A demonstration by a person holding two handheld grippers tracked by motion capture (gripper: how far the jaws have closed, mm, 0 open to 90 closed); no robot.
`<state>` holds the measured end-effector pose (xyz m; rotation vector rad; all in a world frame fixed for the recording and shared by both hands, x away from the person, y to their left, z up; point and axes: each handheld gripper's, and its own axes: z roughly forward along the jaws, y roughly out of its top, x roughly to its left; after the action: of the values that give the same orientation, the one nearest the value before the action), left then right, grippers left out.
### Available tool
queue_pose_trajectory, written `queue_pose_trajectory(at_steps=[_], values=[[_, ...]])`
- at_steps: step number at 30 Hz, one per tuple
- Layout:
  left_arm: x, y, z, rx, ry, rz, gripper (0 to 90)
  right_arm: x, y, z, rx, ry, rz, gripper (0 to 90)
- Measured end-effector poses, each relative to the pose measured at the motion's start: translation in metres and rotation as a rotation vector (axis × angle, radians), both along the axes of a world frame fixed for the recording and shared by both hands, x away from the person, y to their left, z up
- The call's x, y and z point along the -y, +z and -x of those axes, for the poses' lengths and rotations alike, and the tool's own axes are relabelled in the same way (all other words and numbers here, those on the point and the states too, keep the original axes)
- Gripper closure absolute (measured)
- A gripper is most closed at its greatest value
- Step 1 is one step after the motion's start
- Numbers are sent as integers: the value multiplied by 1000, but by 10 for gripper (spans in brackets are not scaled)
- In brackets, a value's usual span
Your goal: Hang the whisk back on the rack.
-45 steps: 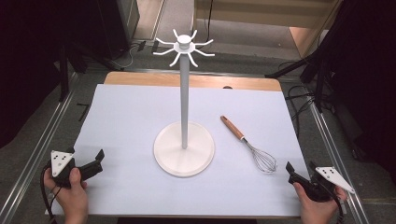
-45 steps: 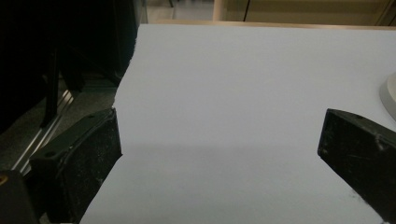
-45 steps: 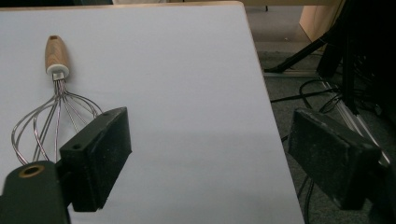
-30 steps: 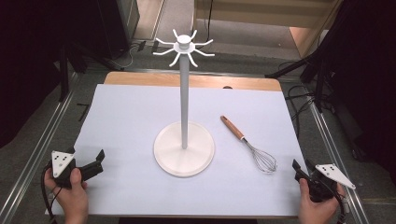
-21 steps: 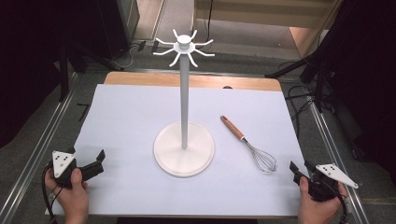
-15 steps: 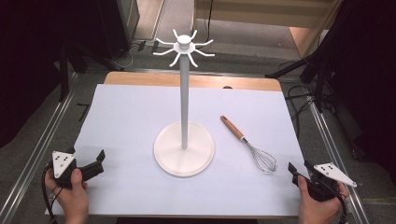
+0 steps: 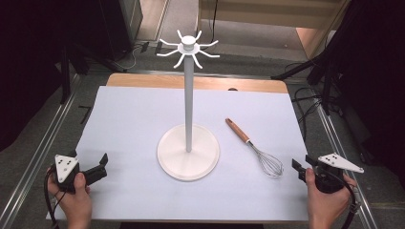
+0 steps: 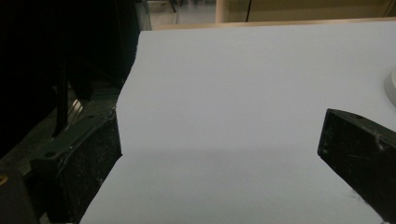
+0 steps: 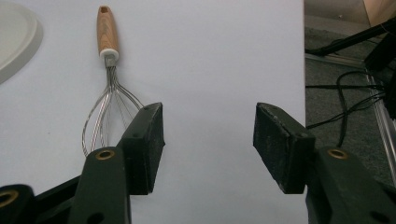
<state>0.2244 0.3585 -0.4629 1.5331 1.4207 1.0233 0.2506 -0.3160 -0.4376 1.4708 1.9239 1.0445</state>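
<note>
A whisk [image 7: 253, 148] with a wooden handle lies on the pale sheet [image 7: 133, 124], right of a tall white stand [image 7: 189, 105] with hooks at its top. My right gripper [image 7: 302, 165] hovers at the near right corner, just right of the whisk's wire head. In the right gripper view its jaws [image 9: 210, 126] stand apart with nothing between them, after closing a little just now, and the whisk [image 9: 108, 51] lies ahead to their left. My left gripper [image 7: 99, 165] rests at the near left corner. It is open [image 8: 219, 154] over bare sheet.
The stand's round base [image 7: 210, 162] takes up the middle of the sheet, and its rim shows in the right gripper view [image 9: 18, 46]. Metal rails [image 7: 38, 157] run along both sides of the table. Cables [image 9: 345, 98] lie on the floor to the right.
My right gripper has risen a little at the near right corner, and its jaws widened, then narrowed somewhat. The left hand and the whisk have not moved.
</note>
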Motion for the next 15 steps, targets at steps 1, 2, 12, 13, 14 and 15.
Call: queue_pose_trajectory(at_steps=[1,2,12,13,14,15], values=[[0,0,0,2,1,-4,1,0,0,0,0,0,0,448],[1,0,0,-3,8,-16,1,-1,2,-3,-6,14,3,456],[5,-1,-4,-32,5,-49,1,-8,10,-17,-56,57,13,466],[5,-1,-4,-32,7,-50,1,-8,11,-19,-60,63,11,465],[5,-1,-4,-32,11,-45,1,-9,12,-21,-67,65,12,465],[4,0,-4,-36,17,-42,0,-10,13,-22,-73,74,13,465]])
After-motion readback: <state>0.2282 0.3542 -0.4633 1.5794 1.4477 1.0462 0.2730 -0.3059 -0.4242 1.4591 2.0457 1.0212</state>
